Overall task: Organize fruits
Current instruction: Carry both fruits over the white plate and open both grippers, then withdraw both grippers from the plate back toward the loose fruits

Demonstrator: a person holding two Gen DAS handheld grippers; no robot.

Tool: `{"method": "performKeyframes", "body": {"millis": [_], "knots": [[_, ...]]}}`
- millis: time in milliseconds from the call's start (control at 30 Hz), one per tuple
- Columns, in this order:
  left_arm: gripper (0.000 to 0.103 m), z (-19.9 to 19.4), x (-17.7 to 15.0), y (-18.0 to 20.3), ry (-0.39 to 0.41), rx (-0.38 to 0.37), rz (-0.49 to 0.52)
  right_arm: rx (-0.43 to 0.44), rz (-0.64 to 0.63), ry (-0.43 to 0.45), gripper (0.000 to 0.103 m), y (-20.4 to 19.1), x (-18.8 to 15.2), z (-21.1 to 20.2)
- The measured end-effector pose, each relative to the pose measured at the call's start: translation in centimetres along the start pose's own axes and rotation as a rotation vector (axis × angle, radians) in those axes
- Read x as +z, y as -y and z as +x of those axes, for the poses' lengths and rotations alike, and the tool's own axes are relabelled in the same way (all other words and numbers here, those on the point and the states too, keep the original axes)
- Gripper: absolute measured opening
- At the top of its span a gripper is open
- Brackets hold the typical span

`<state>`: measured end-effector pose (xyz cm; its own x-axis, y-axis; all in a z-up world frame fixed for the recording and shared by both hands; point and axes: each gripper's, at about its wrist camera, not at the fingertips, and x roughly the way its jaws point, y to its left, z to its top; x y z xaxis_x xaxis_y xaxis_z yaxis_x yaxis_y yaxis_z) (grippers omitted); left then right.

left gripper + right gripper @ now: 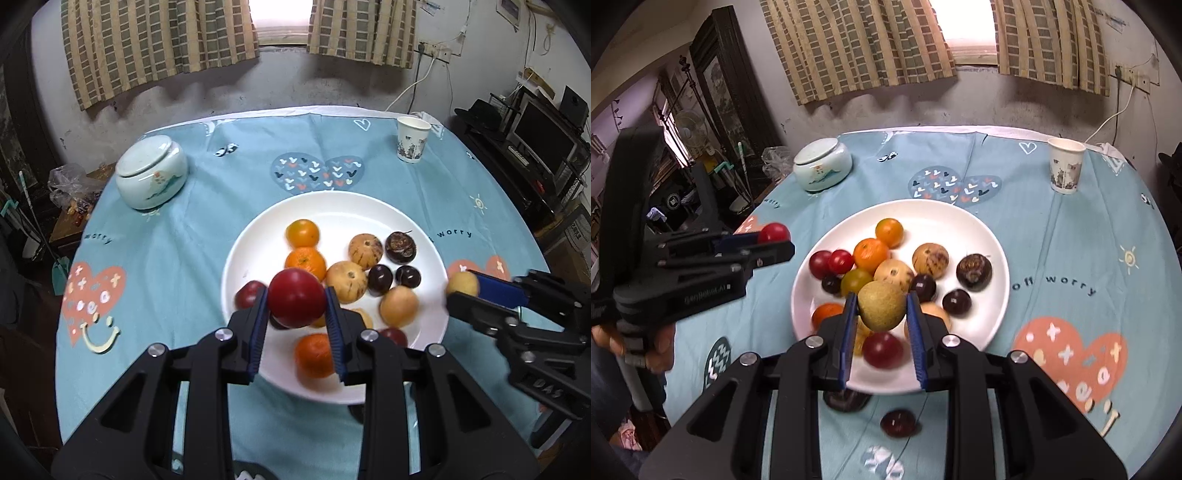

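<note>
L gripper (296, 308) clamps round red tomato-like fruit (296, 298); R gripper (881, 312) clamps round tan-green fruit (881, 305). Both lifted above white round plate (991, 236) w/ mixed fruit, prob. for sorting by kind.

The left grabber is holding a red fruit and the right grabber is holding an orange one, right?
Not quite. The left gripper does hold a red fruit, but the right gripper holds a yellowish-brown fruit, not an orange one. The right wrist view shows it. The orange fruits are on the white plate.
</note>
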<state>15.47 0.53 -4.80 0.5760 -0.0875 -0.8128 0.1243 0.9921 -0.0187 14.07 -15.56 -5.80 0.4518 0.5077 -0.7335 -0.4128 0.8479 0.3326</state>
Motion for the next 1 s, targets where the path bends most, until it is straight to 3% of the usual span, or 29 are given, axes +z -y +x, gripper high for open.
{"method": "performKeyframes", "body": {"millis": [633,700,867,1000], "knots": [[0.031,5.7,1.4,1.2,-0.069,0.035,0.01,-0.063,-0.035,-0.082,0.027,1.5,3.8,6.9],[0.034,5.9,1.3,1.2,-0.069,0.043,0.009,-0.095,-0.068,-0.108,0.028,1.2,3.9,7.7],[0.058,5.4,1.4,0.7,-0.046,0.055,0.002,-0.118,-0.056,-0.106,0.029,1.6,4.4,8.0],[0.059,4.8,1.6,0.6,-0.034,0.058,-0.003,-0.111,-0.049,-0.09,0.029,1.9,4.7,7.2]]}}
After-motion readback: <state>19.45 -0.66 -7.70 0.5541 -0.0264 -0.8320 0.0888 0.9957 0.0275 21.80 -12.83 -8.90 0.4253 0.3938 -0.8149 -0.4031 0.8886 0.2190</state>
